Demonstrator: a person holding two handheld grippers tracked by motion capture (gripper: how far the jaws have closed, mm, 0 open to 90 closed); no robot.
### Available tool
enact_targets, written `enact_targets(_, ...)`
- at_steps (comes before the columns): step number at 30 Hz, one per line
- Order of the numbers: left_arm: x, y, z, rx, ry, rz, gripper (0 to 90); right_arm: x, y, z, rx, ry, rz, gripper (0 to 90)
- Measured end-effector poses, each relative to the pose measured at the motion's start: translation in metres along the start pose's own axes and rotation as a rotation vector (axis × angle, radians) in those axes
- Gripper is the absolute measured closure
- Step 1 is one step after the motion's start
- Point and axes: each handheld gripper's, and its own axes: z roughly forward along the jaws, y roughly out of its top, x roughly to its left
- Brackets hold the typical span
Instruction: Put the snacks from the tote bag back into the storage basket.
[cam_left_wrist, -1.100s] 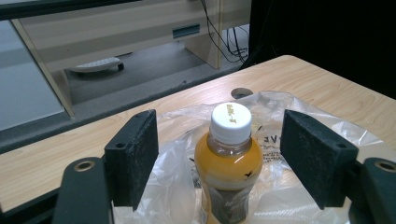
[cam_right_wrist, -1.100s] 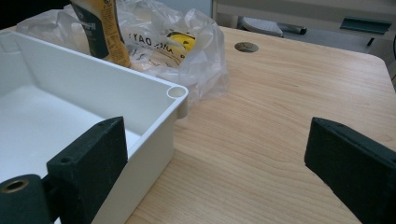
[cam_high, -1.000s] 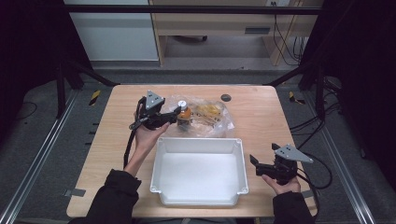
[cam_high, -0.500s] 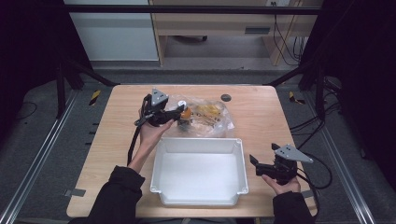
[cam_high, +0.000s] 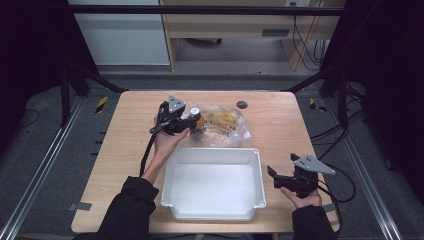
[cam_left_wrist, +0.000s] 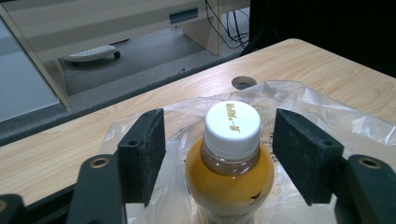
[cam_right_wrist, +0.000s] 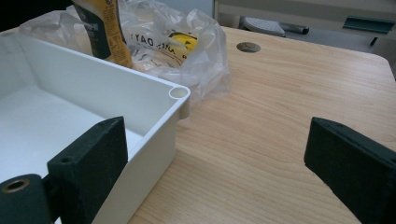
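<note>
I have the left gripper (cam_left_wrist: 219, 149) brought in around the bottle (cam_left_wrist: 229, 172), its jaws spread and standing one on each side of the white cap (cam_left_wrist: 232, 123), with a gap on both sides so nothing is pinched yet. The bottle stands upright with orange liquid in it, at the far side of the surface just beyond the white bin (cam_high: 212, 182), and it sits on or in the mouth of a clear plastic bag (cam_left_wrist: 327, 112) (I cannot tell which from here). I judge the jaws are lined up at neck height because the cap and shoulder give a firmer hold than the rounded body below. The bag is what worries me: its loose film lies right beside the bottle and behind it, so closing could catch plastic along with the neck and drag the yellow packets inside it along. From above, the left gripper (cam_high: 176, 119) is seen at the bag's left edge, with the hand below it. The right gripper (cam_high: 280, 176) waits well apart, held low beside the bin's right wall, jaws wide and holding nothing; I take it to be parked there to keep clear of the bin. A round hole (cam_high: 242, 104) in the wood lies past the bag, out of the way.
</note>
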Motion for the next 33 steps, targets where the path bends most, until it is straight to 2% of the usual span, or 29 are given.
enact_targets(6, 0.001, -0.003, 0.006, 0.014, -0.009, -0.012, 42.2, 0.0, 0.0, 0.0, 0.001, 0.001, -0.001, 6.5)
enact_targets(8, 0.001, -0.003, 0.007, 0.009, -0.015, -0.018, 43.5, 0.0, 0.0, 0.0, 0.0, 0.0, -0.002, 6.5)
enact_targets(13, -0.002, -0.004, 0.011, 0.004, -0.009, 0.0, 48.0, 0.0, 0.0, 0.0, 0.001, 0.0, 0.0, 6.5)
enact_targets(22, -0.003, -0.006, 0.017, -0.011, -0.019, -0.021, 53.4, 0.0, 0.0, 0.0, 0.0, 0.0, -0.001, 6.5)
enact_targets(27, -0.005, -0.007, 0.019, -0.015, -0.023, -0.015, 57.5, 0.0, 0.0, 0.0, 0.0, 0.001, -0.001, 6.5)
enact_targets(33, -0.005, -0.006, 0.02, -0.014, -0.019, -0.021, 58.3, 0.0, 0.0, 0.0, 0.0, 0.0, -0.002, 6.5)
